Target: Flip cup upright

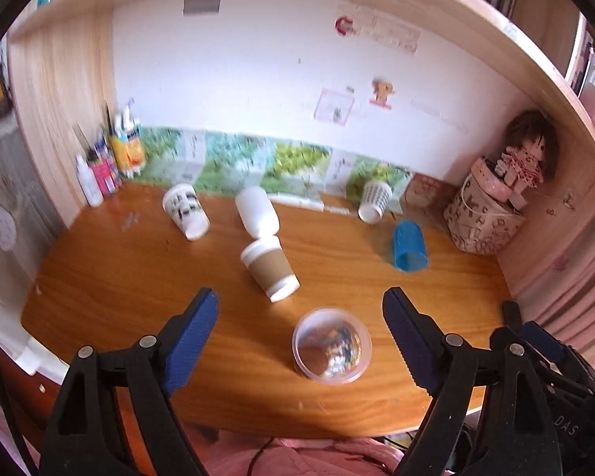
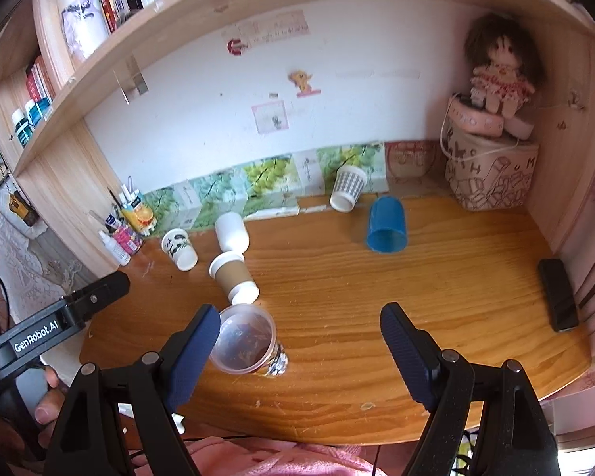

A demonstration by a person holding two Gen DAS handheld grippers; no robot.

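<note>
A clear plastic cup (image 1: 331,346) stands upright near the desk's front edge; it also shows in the right wrist view (image 2: 248,340). Several other cups lie on their sides farther back: a brown-sleeved paper cup (image 1: 269,269) (image 2: 234,276), a plain white cup (image 1: 256,211) (image 2: 231,232), a white cup with black print (image 1: 185,210) (image 2: 179,249), a checked cup (image 1: 374,196) (image 2: 348,188) and a blue cup (image 1: 409,245) (image 2: 387,224). My left gripper (image 1: 300,337) is open and empty above the clear cup. My right gripper (image 2: 299,343) is open and empty just right of it.
The wooden desk (image 2: 436,293) sits in an alcove under a bookshelf. Bottles and pens (image 1: 111,158) stand at the back left. A patterned box with a doll (image 2: 492,170) fills the back right corner. A black phone (image 2: 558,294) lies at the right edge.
</note>
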